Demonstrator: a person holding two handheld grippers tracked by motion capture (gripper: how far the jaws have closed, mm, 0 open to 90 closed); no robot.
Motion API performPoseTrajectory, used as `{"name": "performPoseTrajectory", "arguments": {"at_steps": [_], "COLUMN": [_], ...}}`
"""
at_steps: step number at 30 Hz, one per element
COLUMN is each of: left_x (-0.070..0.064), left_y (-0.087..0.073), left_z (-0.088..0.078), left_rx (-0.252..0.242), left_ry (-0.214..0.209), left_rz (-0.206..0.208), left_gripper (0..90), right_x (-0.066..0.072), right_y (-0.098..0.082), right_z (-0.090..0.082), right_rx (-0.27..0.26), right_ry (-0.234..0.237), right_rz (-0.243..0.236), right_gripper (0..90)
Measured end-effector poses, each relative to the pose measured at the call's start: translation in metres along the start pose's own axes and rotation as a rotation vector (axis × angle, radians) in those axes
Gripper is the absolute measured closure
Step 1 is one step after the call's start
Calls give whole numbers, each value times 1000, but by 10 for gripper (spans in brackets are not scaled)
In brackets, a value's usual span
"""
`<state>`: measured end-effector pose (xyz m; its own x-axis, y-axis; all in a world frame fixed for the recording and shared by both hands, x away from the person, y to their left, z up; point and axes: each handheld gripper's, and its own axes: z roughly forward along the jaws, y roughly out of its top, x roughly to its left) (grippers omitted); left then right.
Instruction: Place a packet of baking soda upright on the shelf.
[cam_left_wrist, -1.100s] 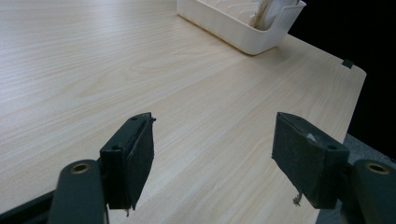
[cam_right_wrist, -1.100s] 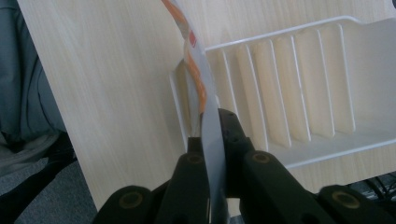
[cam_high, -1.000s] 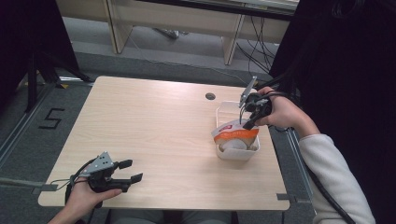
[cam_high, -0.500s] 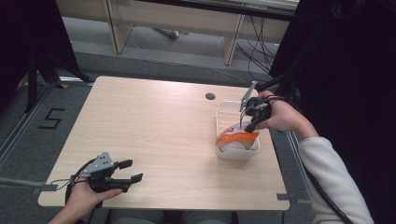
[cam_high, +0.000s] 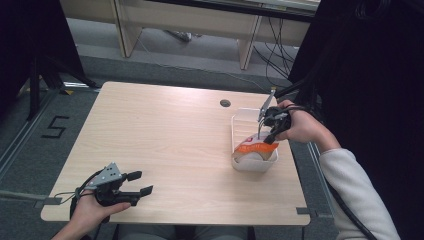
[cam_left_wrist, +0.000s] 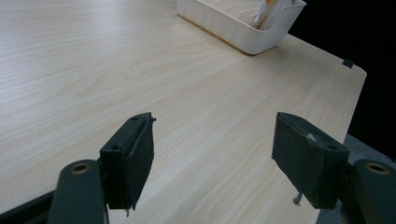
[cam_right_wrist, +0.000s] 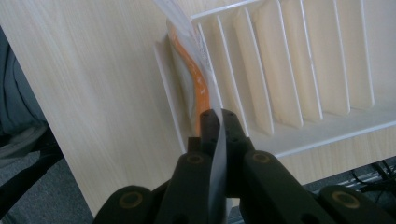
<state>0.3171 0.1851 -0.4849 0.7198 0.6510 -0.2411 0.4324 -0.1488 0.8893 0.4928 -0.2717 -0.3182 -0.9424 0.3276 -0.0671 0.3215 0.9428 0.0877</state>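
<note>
Over the white rack (cam_high: 239, 131), the right gripper (cam_high: 268, 131) is pinching a clear bag (cam_high: 256, 146) standing in the nearest slot, directly below; the left gripper (cam_high: 138, 183) is resting open, far across the table (cam_high: 165, 130).

We see two black handheld grippers, the left gripper (cam_high: 136, 183) topped by a grey three-cornered plate and trailing a black cable. Its jaws carry flat black pads on arms with brass-coloured rivets. The right gripper (cam_high: 268, 134) is black too; that arm wears a white sleeve (cam_high: 356, 192).
</note>
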Motion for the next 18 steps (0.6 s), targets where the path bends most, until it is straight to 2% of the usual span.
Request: {"name": "performPoseTrajectory", "arguments": {"at_steps": [3, 5, 8, 9, 13, 14, 16, 17, 18], "left_x": [0, 1, 2, 0, 1, 1, 1, 2, 2], "left_y": [0, 1, 1, 0, 0, 0, 0, 1, 1], "left_z": [0, 0, 0, 0, 0, 0, 0, 0, 0], "left_rx": [-1, -2, -10, -12, -13, -12, -12, -11, -11], "left_ry": [2, -7, -11, -5, -4, -4, -2, -8, -8], "left_rz": [1, 27, 35, 12, 13, 14, 14, 35, 35], "left_gripper": [286, 286, 288, 288, 287, 287, 287, 287, 287], "right_x": [-1, -1, -2, -1, -1, 0, -1, -1, 1], "right_y": [-1, -1, -1, -1, -2, -2, -2, -2, -2], "right_z": [1, 1, 1, 0, 1, -1, -3, -5, -7], "right_rx": [1, 2, 1, 1, -28, -64, -85, -101, -110], "right_ry": [1, 7, 9, 7, 14, 19, 18, 15, 6], "right_rz": [-4, -5, 3, 9, 51, 67, 60, 66, 100], "right_gripper": [900, 900, 900, 893, 747, 661, 633, 606, 580]}}
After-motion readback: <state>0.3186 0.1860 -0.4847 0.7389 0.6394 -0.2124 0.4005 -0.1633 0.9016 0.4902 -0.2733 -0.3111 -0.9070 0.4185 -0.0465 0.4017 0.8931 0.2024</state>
